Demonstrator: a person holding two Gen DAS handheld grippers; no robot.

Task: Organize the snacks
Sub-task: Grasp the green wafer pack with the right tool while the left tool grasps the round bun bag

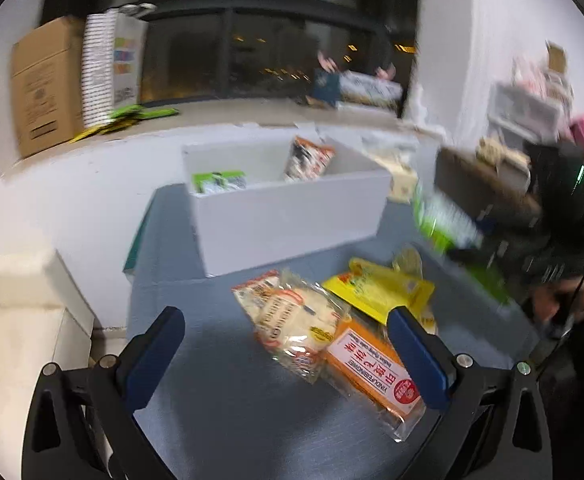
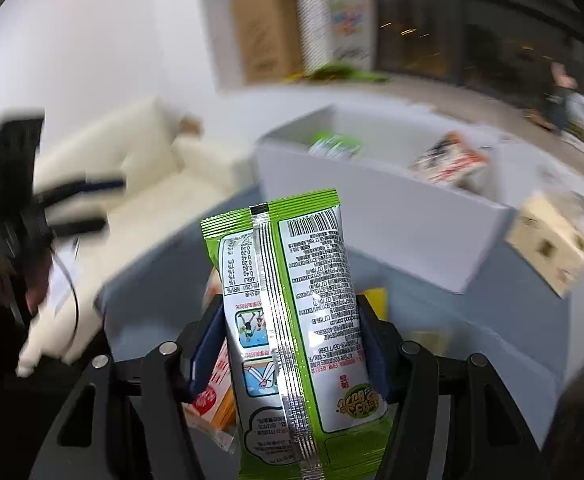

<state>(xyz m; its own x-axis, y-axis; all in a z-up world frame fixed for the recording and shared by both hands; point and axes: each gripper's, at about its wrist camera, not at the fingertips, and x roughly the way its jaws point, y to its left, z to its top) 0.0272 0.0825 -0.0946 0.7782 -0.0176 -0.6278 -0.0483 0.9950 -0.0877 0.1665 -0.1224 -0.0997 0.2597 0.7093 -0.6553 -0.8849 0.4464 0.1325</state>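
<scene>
My right gripper (image 2: 290,340) is shut on a green and silver snack packet (image 2: 292,320), held upright above the blue table; the packet also shows blurred in the left wrist view (image 1: 444,220). My left gripper (image 1: 286,332) is open and empty above a pile of snacks: a clear cracker bag (image 1: 292,320), a yellow packet (image 1: 376,288) and an orange packet (image 1: 372,372). A white box (image 1: 288,216), also in the right wrist view (image 2: 372,216), stands at the table's back and holds a green packet (image 1: 218,181) and an orange-white packet (image 1: 308,158).
A cream sofa (image 1: 16,320) stands left of the table. A cardboard box (image 1: 46,84) and stacked cartons sit on the ledge behind. A small beige box (image 2: 548,248) lies right of the white box. Shelves with clutter (image 1: 532,120) stand at the right.
</scene>
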